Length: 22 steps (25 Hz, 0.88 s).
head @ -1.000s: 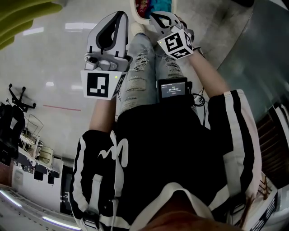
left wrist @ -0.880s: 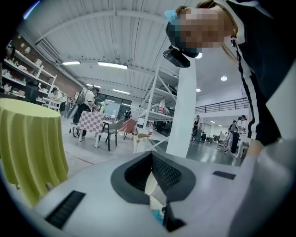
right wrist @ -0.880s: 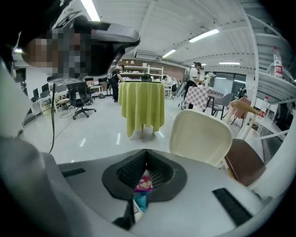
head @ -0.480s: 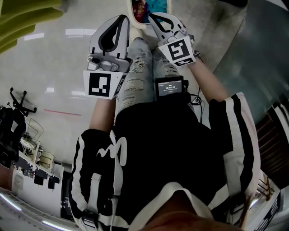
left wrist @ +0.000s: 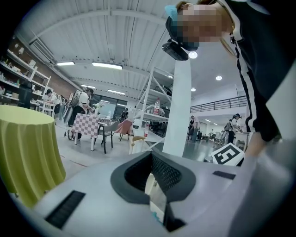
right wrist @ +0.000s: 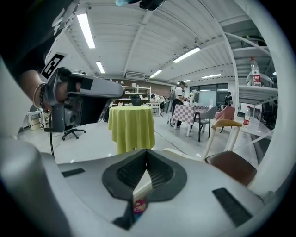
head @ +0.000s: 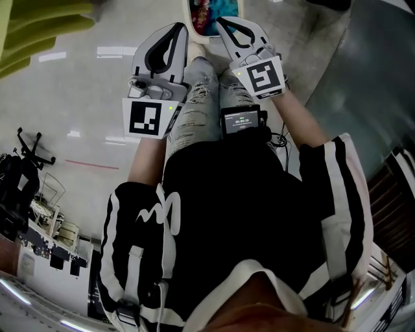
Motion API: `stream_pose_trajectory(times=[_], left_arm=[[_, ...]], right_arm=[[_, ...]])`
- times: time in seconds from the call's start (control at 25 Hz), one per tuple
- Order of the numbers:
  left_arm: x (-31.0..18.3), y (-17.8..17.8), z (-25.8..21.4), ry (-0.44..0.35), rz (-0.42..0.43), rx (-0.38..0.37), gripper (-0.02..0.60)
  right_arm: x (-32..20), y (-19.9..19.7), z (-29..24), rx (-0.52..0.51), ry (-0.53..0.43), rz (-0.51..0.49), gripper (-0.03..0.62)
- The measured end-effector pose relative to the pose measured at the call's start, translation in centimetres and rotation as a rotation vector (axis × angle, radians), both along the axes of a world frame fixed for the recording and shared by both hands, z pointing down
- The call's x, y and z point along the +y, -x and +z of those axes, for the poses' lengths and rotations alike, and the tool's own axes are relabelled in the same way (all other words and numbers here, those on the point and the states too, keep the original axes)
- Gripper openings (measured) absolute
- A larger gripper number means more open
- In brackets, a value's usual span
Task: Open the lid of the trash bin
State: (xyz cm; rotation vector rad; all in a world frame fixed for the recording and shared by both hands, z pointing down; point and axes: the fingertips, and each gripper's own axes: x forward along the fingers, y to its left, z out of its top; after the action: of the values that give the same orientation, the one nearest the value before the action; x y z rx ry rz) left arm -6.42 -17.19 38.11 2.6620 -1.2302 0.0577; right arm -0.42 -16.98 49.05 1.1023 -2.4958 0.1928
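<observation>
Right hand-held gripper (right wrist: pixel 146 152) back slightly, closed, empty.

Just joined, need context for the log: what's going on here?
A person stands holding a gripper in each hand, both pointed down toward the bin just past their legs. The left gripper and right gripper sit close on either side of it. Both have their jaws shut with nothing between them. Only the bin's near edge shows, so the lid's state can't be told, and no contact is visible.
</observation>
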Motion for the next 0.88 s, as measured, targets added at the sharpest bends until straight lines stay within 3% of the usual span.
stream_pose_trajectory(times=[0.88], left_arm=[[1.5,-0.2,-4.2,-0.017,0.035,0.005,0.008]], right_arm=[[-0.2,-0.8,-10.9,-0.142,-0.139,0.086,0.011]])
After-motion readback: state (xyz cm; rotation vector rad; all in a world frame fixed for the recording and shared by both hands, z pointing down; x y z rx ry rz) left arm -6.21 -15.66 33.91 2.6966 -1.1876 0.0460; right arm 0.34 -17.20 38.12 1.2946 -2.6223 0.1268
